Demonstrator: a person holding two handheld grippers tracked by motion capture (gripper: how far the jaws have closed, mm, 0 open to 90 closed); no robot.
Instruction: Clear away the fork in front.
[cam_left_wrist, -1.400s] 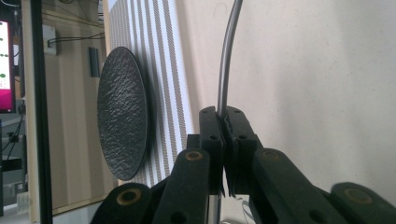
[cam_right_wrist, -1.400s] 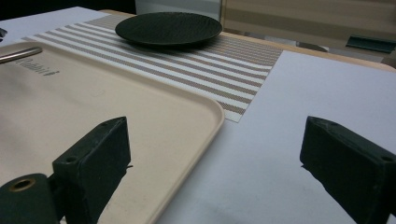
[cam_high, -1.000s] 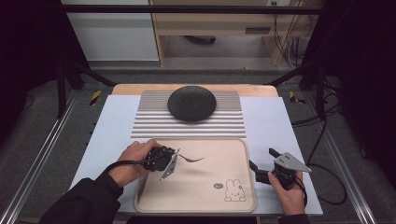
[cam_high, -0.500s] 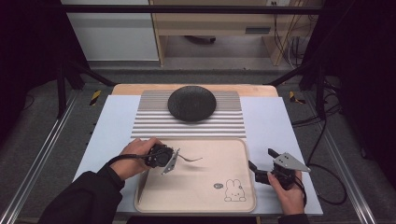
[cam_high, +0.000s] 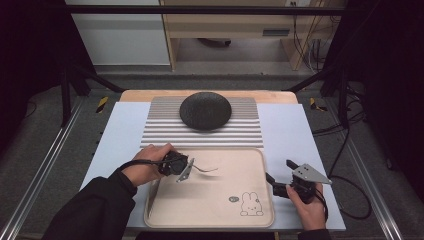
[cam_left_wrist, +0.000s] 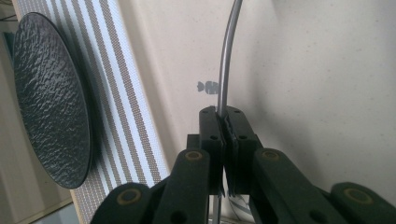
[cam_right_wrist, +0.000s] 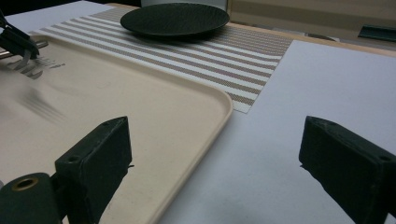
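**Fork clamped in your left gripper above the tray**

Your left gripper (cam_high: 186, 169) has its jaws pressed together on the handle of a metal fork (cam_high: 206, 170), which you hold just above the beige tray (cam_high: 210, 220), near its far left part. In the left gripper view the handle (cam_left_wrist: 227, 60) curves up and away from the jaws. Your right gripper (cam_high: 274, 183) sits at the tray's right edge, over the white table cover (cam_high: 290, 130), with its jaws spread wide and nothing between them. A black plate (cam_high: 205, 111) rests on the striped mat (cam_high: 245, 132) beyond the tray, well apart from the fork.
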